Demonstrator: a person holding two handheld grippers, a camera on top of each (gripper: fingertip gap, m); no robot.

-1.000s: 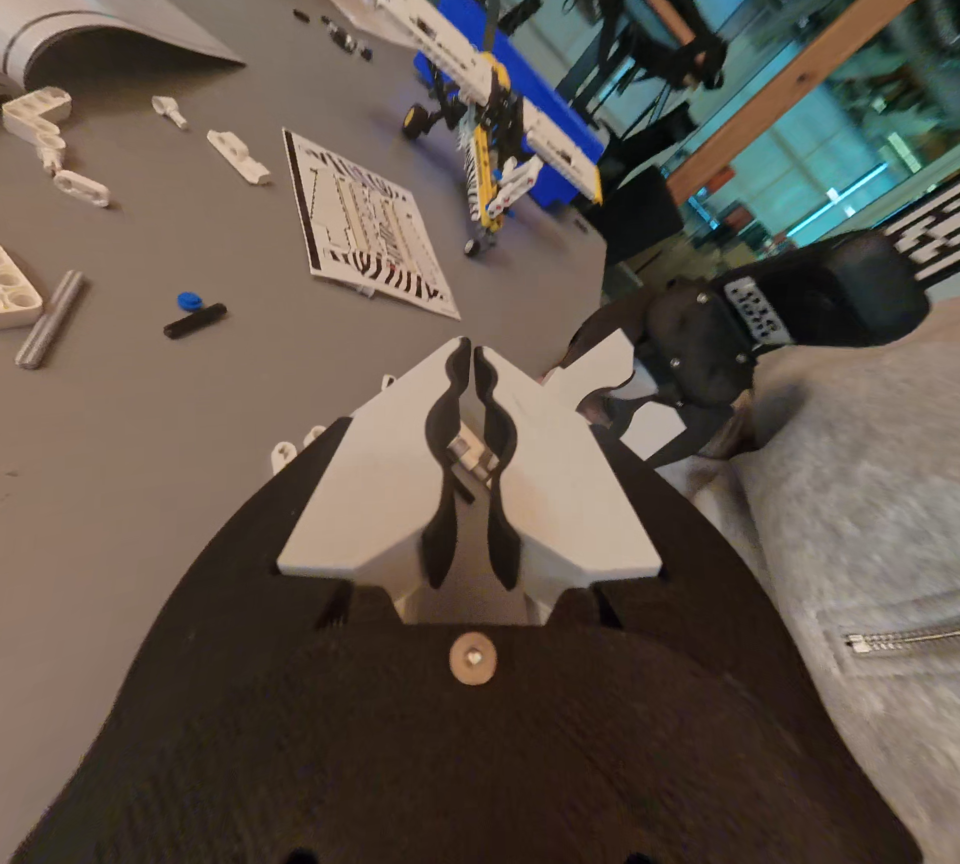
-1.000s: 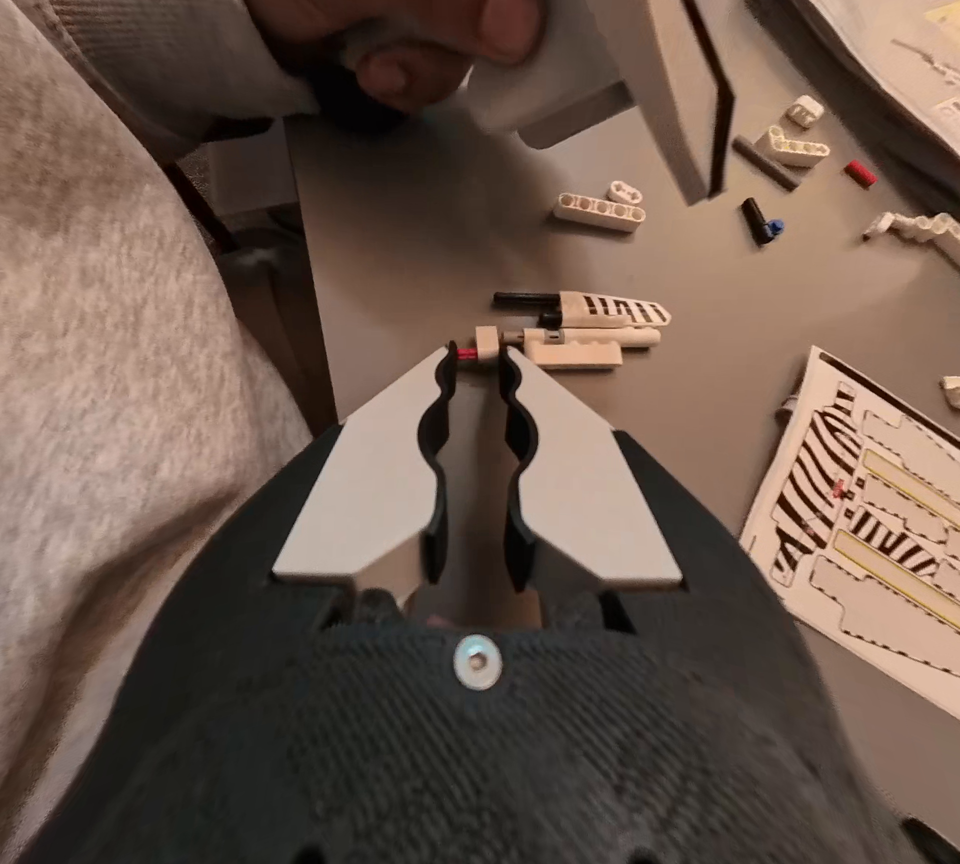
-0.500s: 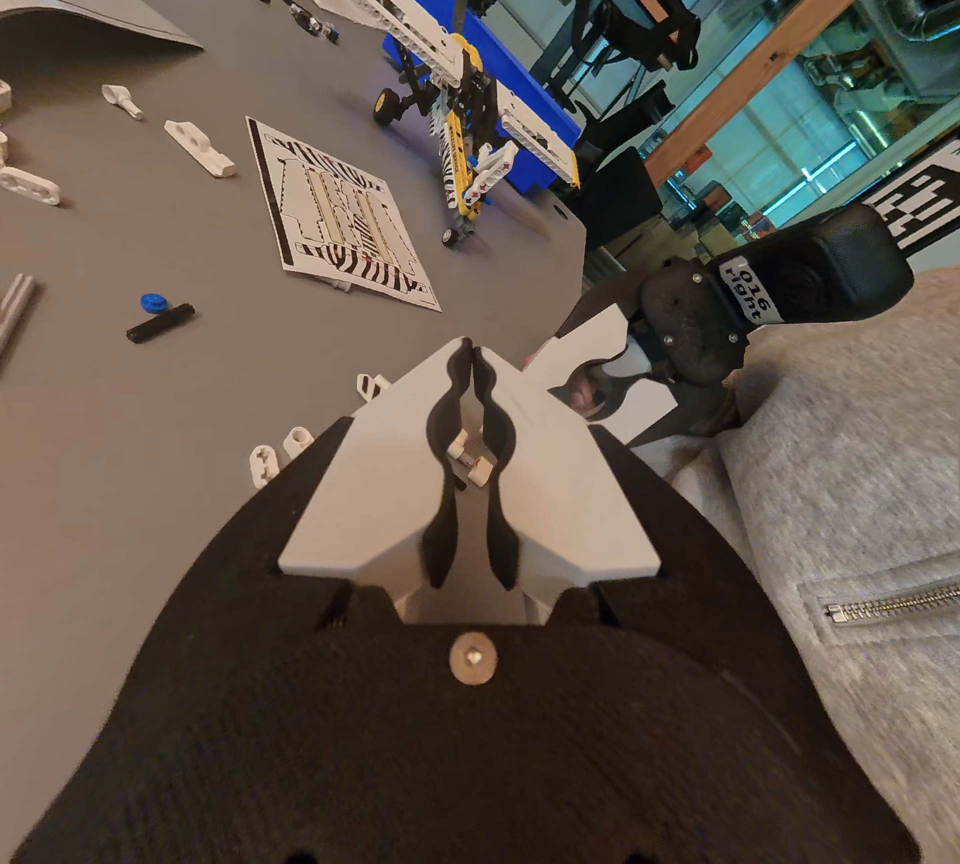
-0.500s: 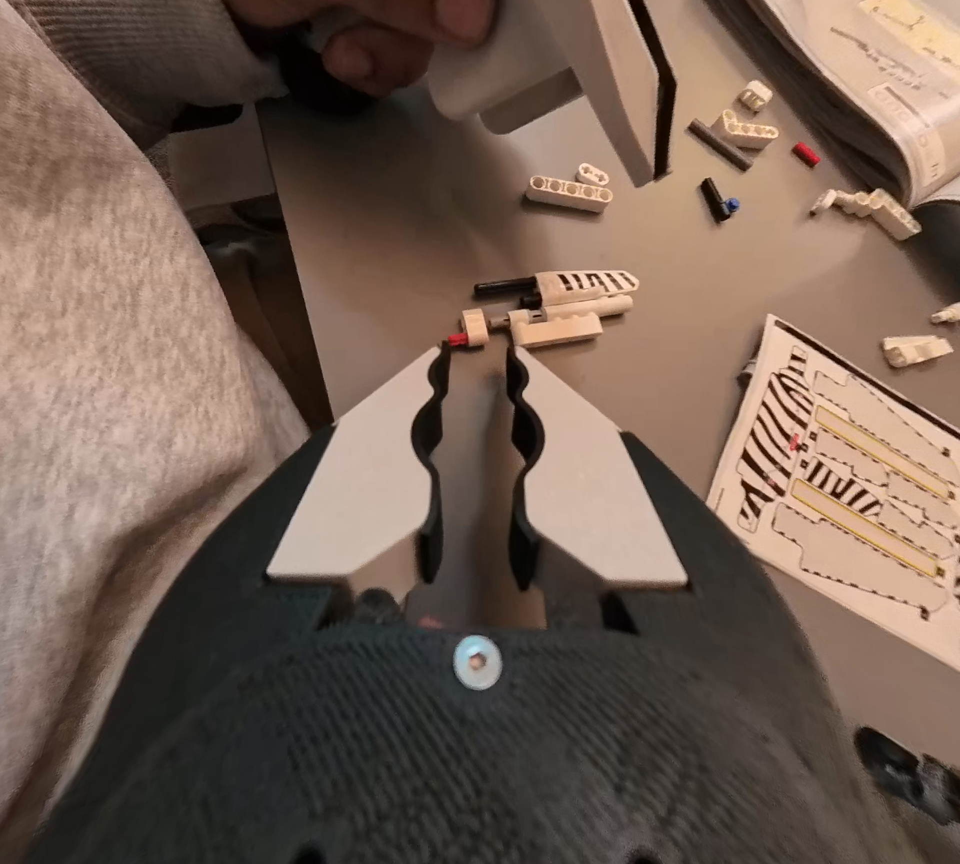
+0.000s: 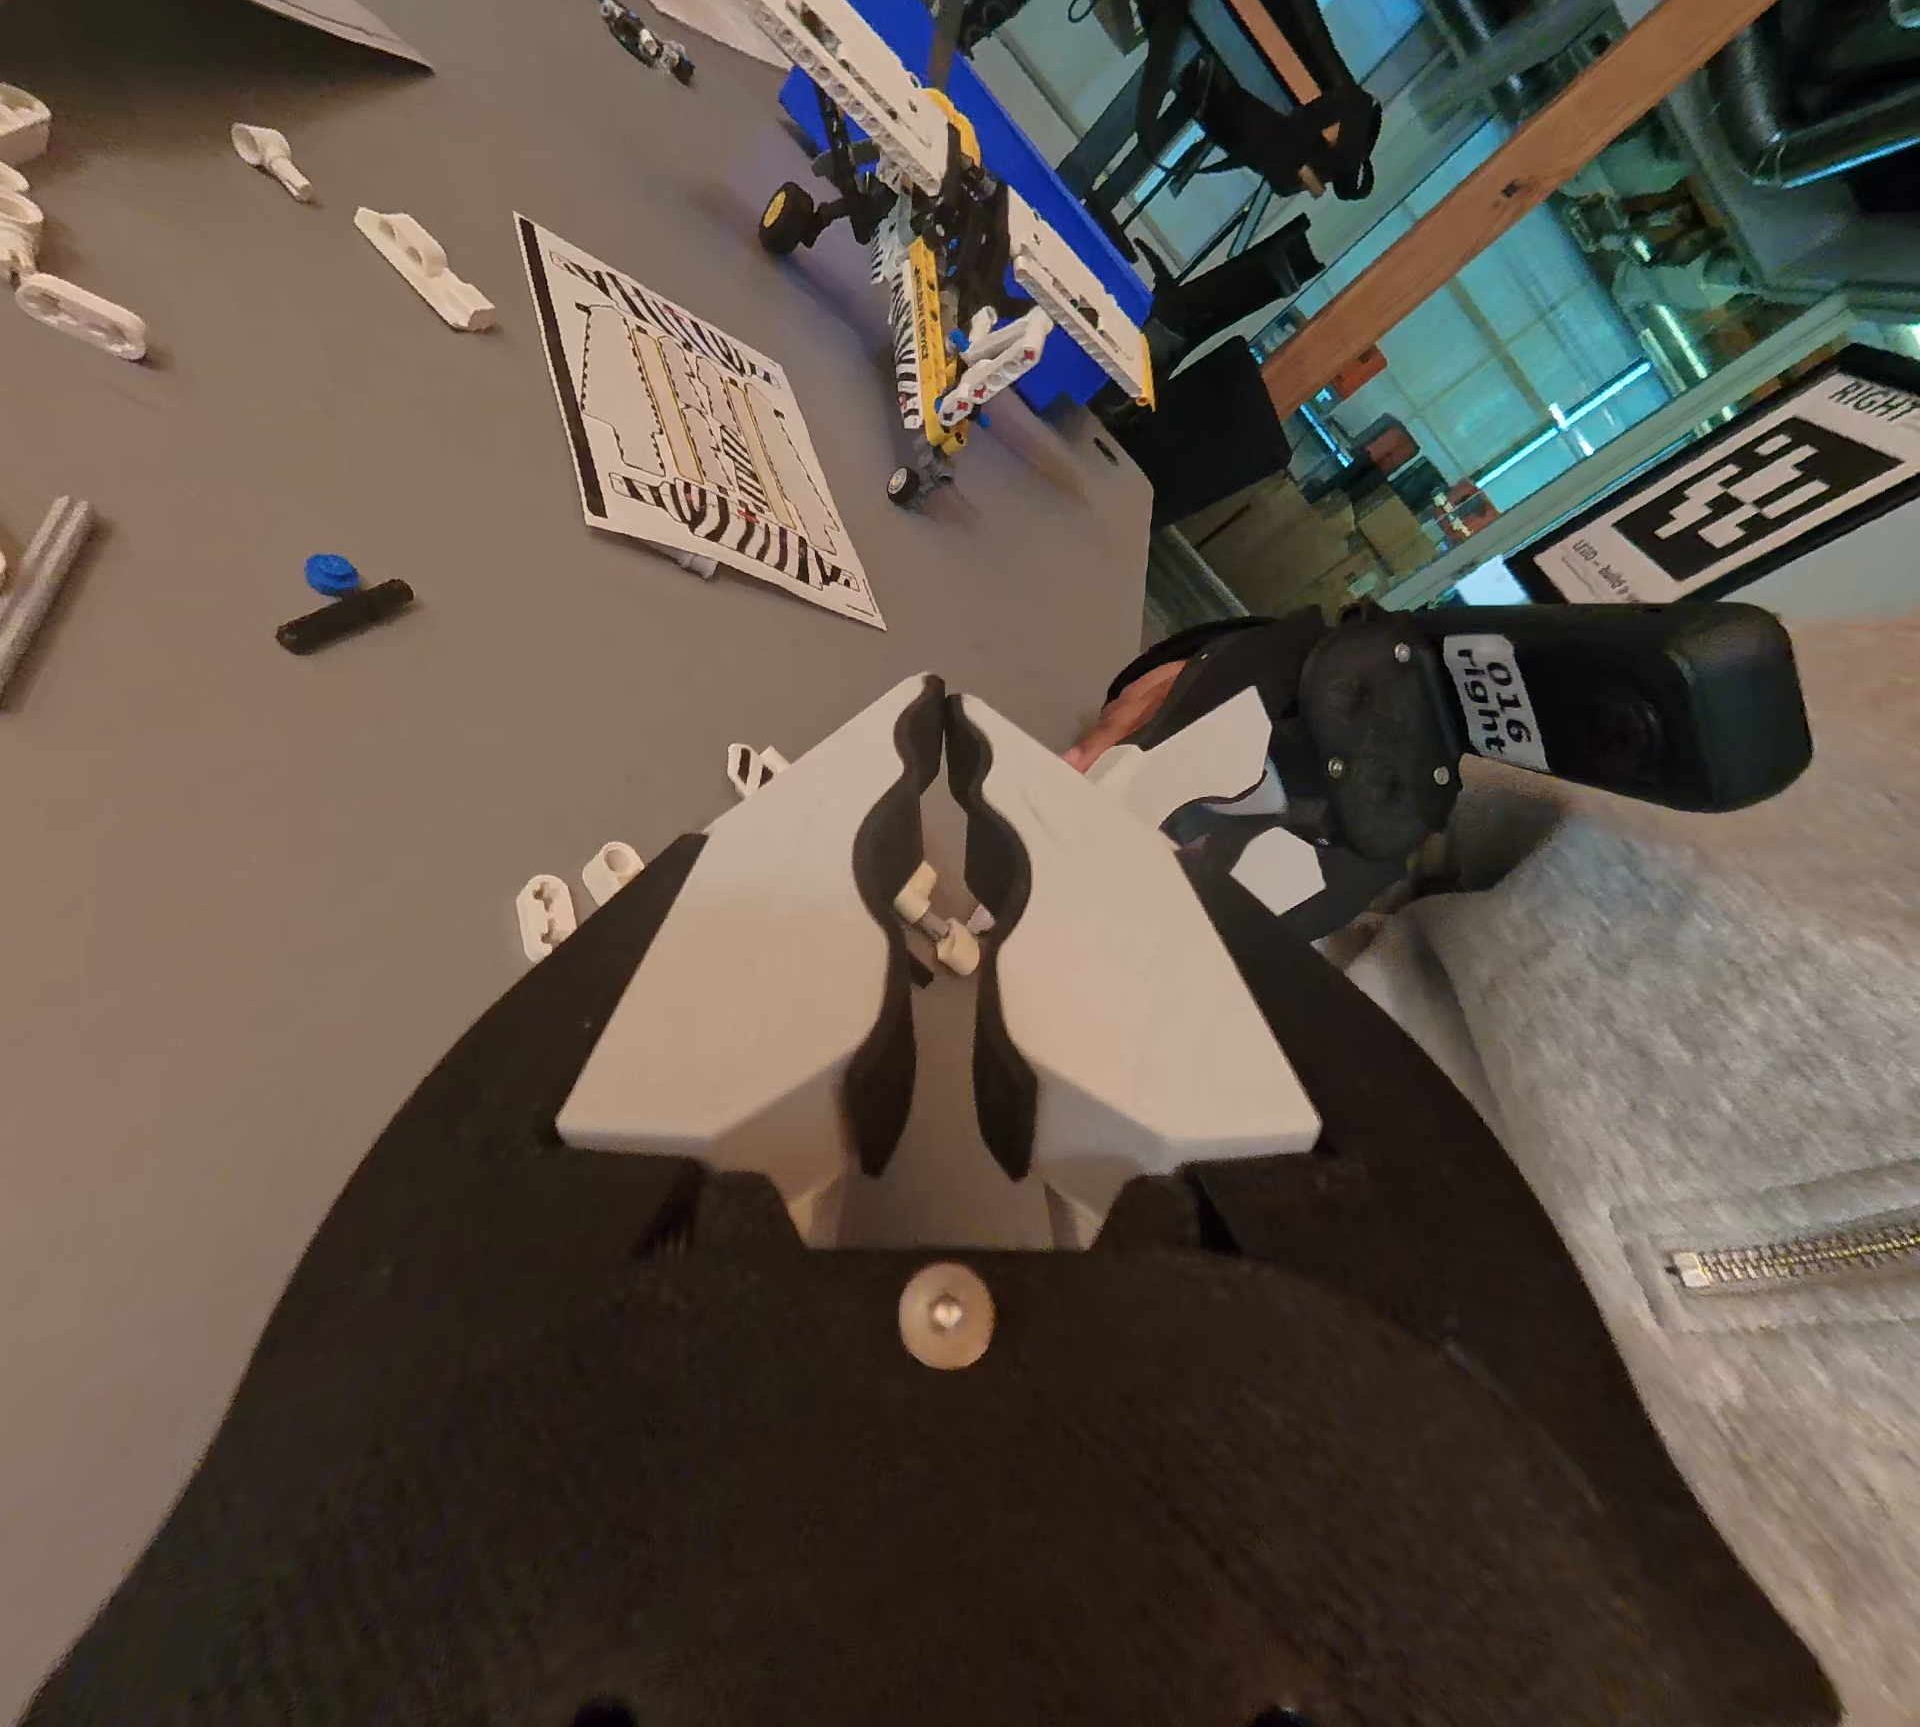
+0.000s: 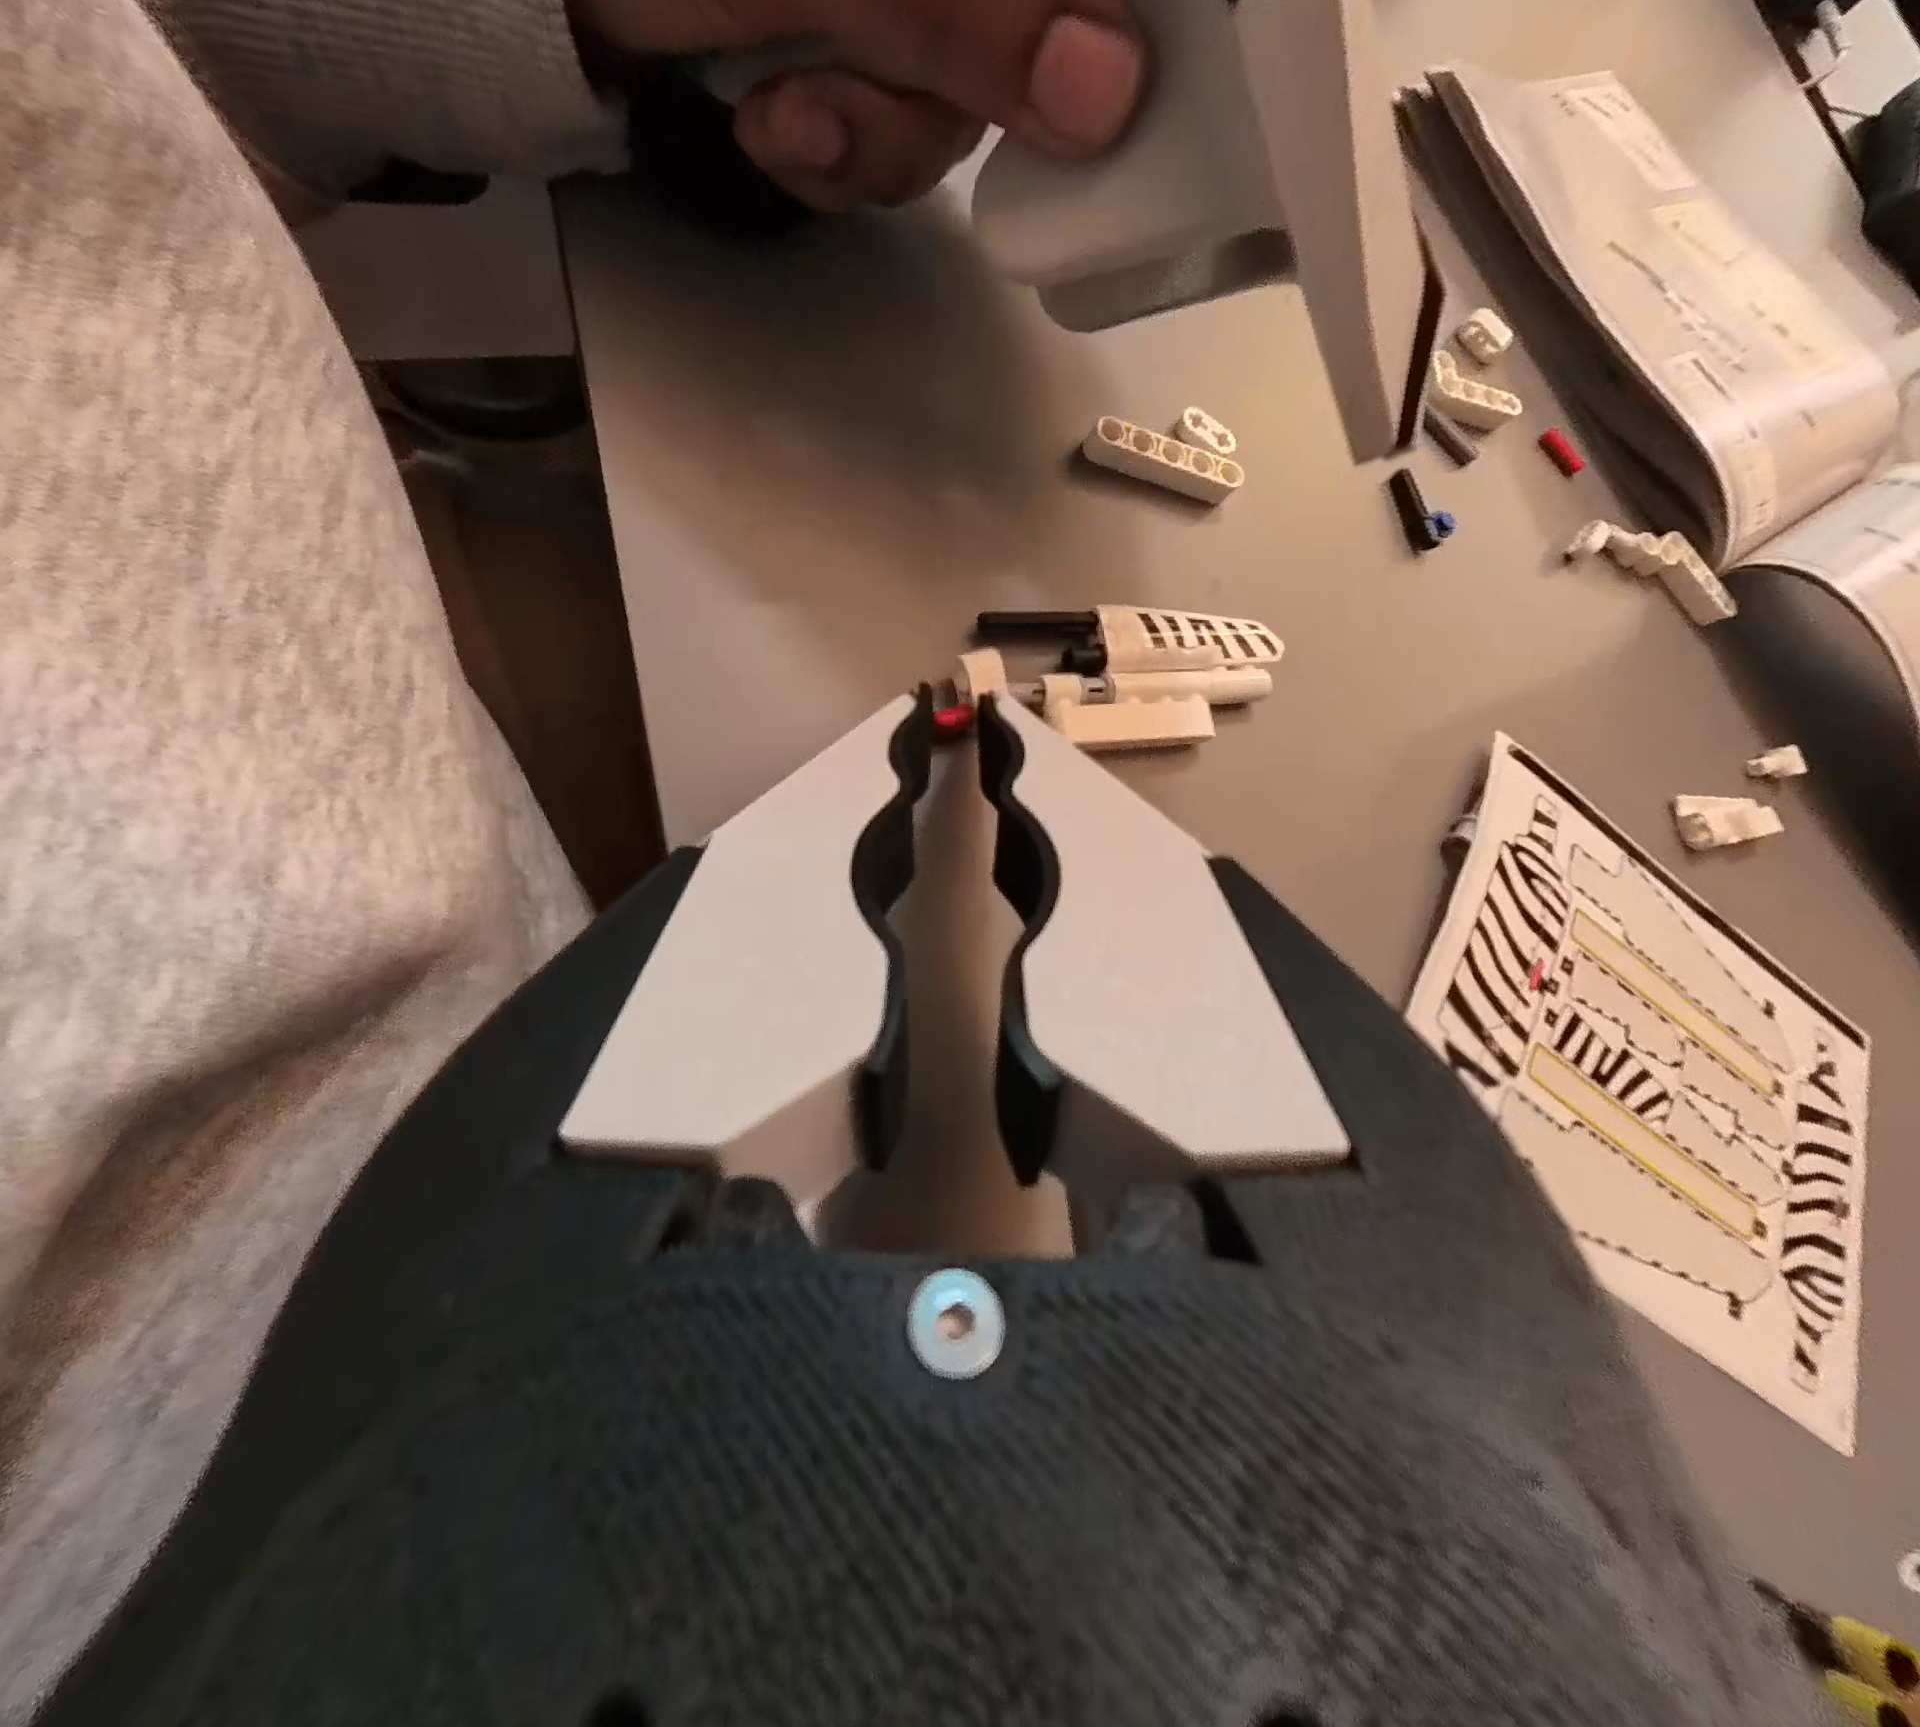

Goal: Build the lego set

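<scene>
My right gripper (image 6: 949, 721) is low at the table's near edge, its tips closed on the red pin (image 6: 951, 718) at the end of a small white assembly (image 6: 1132, 690). The assembly lies on the grey table (image 6: 831, 482) and has a zebra-striped panel (image 6: 1184, 638). My left gripper (image 5: 940, 703) is shut with nothing between its tips. White parts on the table show through the gap behind its tips (image 5: 935, 929). A hand holds it above the table in the right wrist view (image 6: 1340, 223). The half-built yellow and white plane (image 5: 935, 223) stands far back.
A zebra sticker sheet (image 5: 686, 420) lies mid-table, also in the right wrist view (image 6: 1662, 1054). An open manual (image 6: 1662, 275) is at the far side. Loose white beams (image 6: 1164, 456), a black pin with a blue piece (image 5: 343, 612) and a blue bin (image 5: 1070, 243) are around.
My right gripper's jaws have narrowed and moved onto the red pin. The left gripper has shifted slightly above the table and stays shut.
</scene>
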